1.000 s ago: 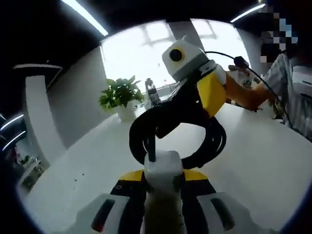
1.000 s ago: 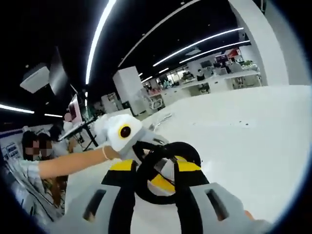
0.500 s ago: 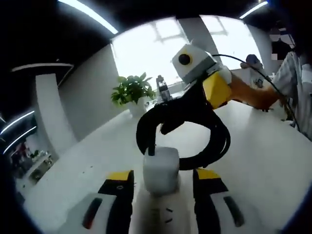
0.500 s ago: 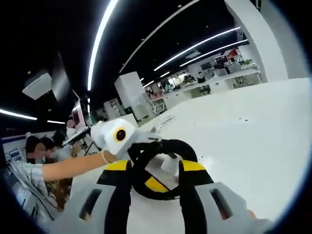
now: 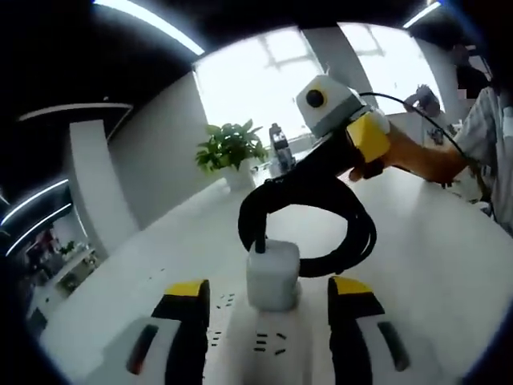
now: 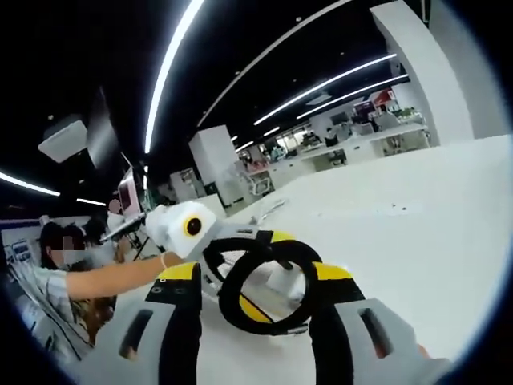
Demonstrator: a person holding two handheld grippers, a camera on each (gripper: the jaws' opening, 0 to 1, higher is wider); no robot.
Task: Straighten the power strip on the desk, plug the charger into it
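A white power strip (image 5: 268, 346) lies on the white desk (image 5: 449, 265), running between my left gripper's jaws. The white charger (image 5: 272, 274) stands upright on the strip, its black cable (image 5: 353, 233) looping above it. My left gripper (image 5: 269, 290) is open, its yellow-tipped jaws well clear of the charger on both sides. The right gripper (image 5: 271, 189) reaches in from the upper right, down to the cable loop. In the right gripper view, the cable coil (image 6: 232, 301) and the charger (image 6: 284, 282) sit between the spread jaws of my right gripper (image 6: 256, 274), which is open.
A potted plant (image 5: 228, 148) and a bottle (image 5: 276, 144) stand at the desk's far edge. A person's forearm (image 5: 417, 156) holds the right gripper, and another forearm (image 6: 112, 277) comes in from the left. Bare desk (image 6: 417, 216) stretches away to the right.
My left gripper has let go of the charger, its jaws spreading wide and drawing back along the strip. The right gripper's jaws have widened around the cable coil.
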